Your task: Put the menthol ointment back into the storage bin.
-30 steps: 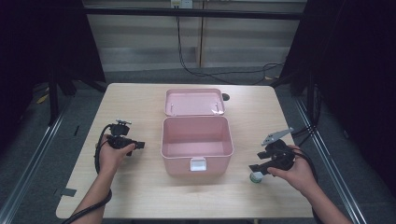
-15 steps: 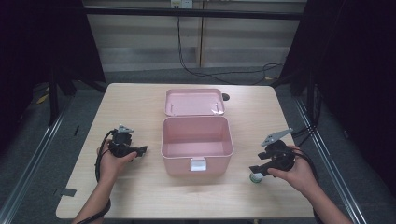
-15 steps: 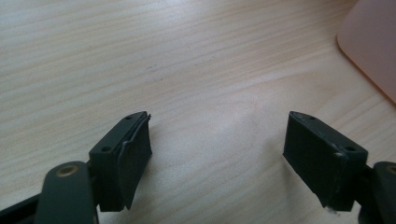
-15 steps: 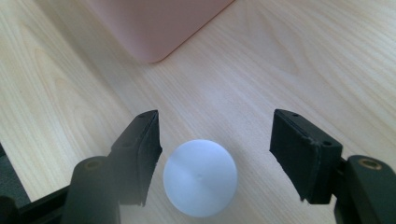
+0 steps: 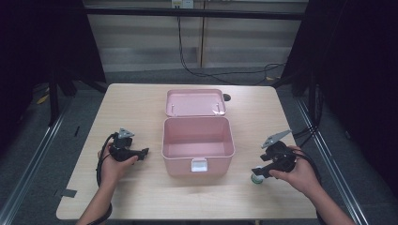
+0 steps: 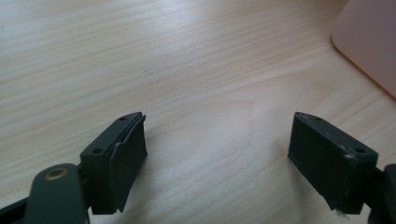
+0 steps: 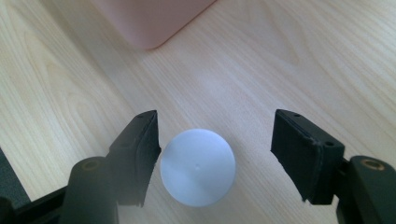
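- My right gripper (image 7: pixel 212 154) straddles the white-capped bottle (image 7: pixel 197 166), jaws apart, right of the pink box (image 5: pixel 198 143); I judge the grasp comes next: squeeze, then lift.
- My left gripper (image 6: pixel 217 161), jaws just widened and empty, waits left of the box.

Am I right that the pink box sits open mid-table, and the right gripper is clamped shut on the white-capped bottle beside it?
Not quite. The right gripper is open: in the right gripper view the white-capped bottle stands between its jaws, with a clear gap on one side. The pink box does sit open mid-table.
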Available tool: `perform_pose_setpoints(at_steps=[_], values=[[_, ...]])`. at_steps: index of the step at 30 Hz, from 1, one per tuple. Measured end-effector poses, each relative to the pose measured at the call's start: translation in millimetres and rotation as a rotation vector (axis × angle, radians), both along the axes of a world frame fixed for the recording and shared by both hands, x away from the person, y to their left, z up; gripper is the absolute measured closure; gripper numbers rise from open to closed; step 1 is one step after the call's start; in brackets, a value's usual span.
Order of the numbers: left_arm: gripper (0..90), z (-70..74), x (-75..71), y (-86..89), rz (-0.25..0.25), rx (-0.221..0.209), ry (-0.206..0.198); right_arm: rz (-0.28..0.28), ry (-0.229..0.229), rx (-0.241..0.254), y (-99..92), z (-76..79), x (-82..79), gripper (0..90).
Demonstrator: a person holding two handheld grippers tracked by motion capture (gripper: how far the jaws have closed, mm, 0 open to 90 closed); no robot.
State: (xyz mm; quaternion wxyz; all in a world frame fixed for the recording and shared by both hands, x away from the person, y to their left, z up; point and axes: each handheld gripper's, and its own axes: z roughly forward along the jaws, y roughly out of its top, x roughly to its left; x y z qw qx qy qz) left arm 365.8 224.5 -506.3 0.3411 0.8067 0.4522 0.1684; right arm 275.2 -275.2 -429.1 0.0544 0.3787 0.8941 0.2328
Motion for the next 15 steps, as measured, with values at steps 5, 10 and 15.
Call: perform_pose_setpoints(at_steps=[5,10,15], values=[[17.2,-1.7,-1.6,-0.9,-0.007,0.005,-0.015,0.011,0.017,-0.009,-0.9,-3.8,-0.4,31.8],[15.6,-3.3,-3.1,-1.0,-0.012,0.004,-0.028,0.016,0.043,-0.027,0.4,-5.9,-1.7,31.5],[15.2,-4.1,-3.5,-0.9,-0.012,-0.002,-0.035,0.014,0.046,-0.039,1.2,-7.2,-0.7,31.3]])
